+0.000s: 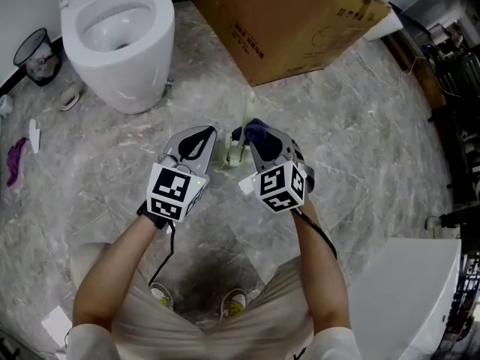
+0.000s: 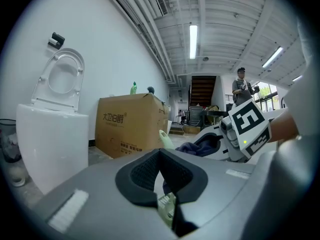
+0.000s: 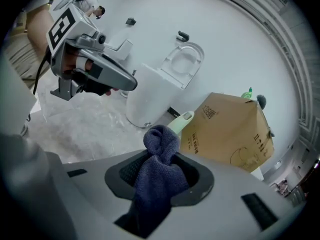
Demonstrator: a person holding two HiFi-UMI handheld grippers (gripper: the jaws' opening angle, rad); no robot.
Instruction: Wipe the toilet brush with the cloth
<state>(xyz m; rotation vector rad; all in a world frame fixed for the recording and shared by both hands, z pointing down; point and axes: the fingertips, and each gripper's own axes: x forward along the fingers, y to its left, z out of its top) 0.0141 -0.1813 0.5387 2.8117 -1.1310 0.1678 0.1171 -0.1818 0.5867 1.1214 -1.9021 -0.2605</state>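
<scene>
A pale green toilet brush (image 1: 237, 153) stands upright on the marble floor between my two grippers, its handle (image 1: 251, 100) reaching away from me. My left gripper (image 1: 204, 137) is shut, and a ridged green part of the brush (image 2: 168, 205) shows in the gap between its jaws; the handle tip (image 2: 165, 139) rises just beyond them. My right gripper (image 1: 259, 137) is shut on a dark blue cloth (image 1: 255, 131), which bunches out past its jaws (image 3: 159, 144) close beside the brush handle (image 3: 181, 120). The two grippers sit side by side, almost touching.
A white toilet (image 1: 120, 36) with its lid raised stands at the far left, a large cardboard box (image 1: 292, 21) behind the brush. A black bin (image 1: 36, 55) and a purple item (image 1: 15, 160) lie at the left. A white unit (image 1: 405, 298) is at lower right.
</scene>
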